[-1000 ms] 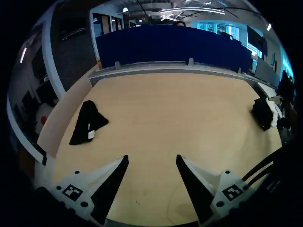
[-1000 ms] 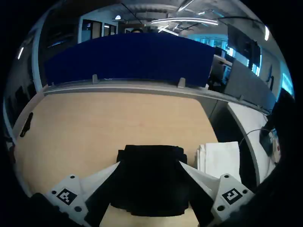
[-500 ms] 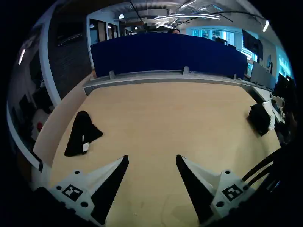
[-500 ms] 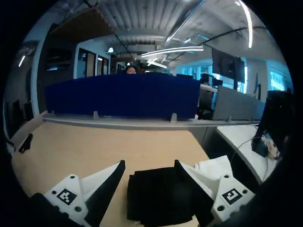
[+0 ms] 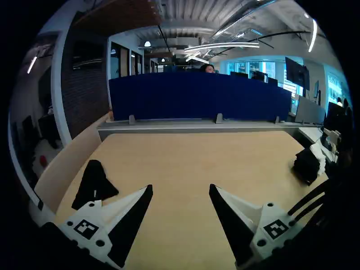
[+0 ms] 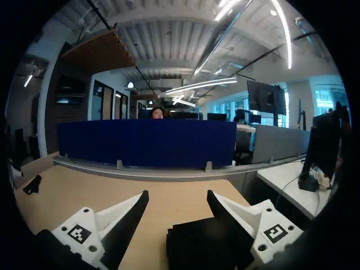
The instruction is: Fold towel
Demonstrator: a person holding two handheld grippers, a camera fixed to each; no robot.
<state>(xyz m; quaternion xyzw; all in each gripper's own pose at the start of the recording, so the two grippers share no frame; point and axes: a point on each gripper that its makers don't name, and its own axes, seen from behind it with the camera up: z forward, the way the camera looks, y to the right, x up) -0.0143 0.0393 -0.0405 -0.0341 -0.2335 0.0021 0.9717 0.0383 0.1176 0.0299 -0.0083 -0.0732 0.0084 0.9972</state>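
Holding both grippers low over the wooden counter (image 5: 202, 157), we see the left gripper (image 5: 180, 186) with its jaws spread wide and nothing between them. Just past one finger, at the left of the left gripper view, a loose towel (image 5: 93, 183), black and crumpled, lies near the counter's edge. The right gripper (image 6: 177, 192) is likewise wide open and grips nothing. A folded stack (image 6: 198, 243) of black cloth lies on the counter below it, partly under the finger at the right of the right gripper view. In the left gripper view that stack sits well apart from the loose towel, at the counter's opposite side, with a white towel (image 5: 321, 152) just beside it. Farther off, a blue divider (image 6: 148, 141) runs along the counter's back edge, and the top of a person's head (image 5: 208, 68) shows above it. A monitor (image 6: 321, 150) stands on the neighbouring desk, under long ceiling lights (image 6: 202, 84).
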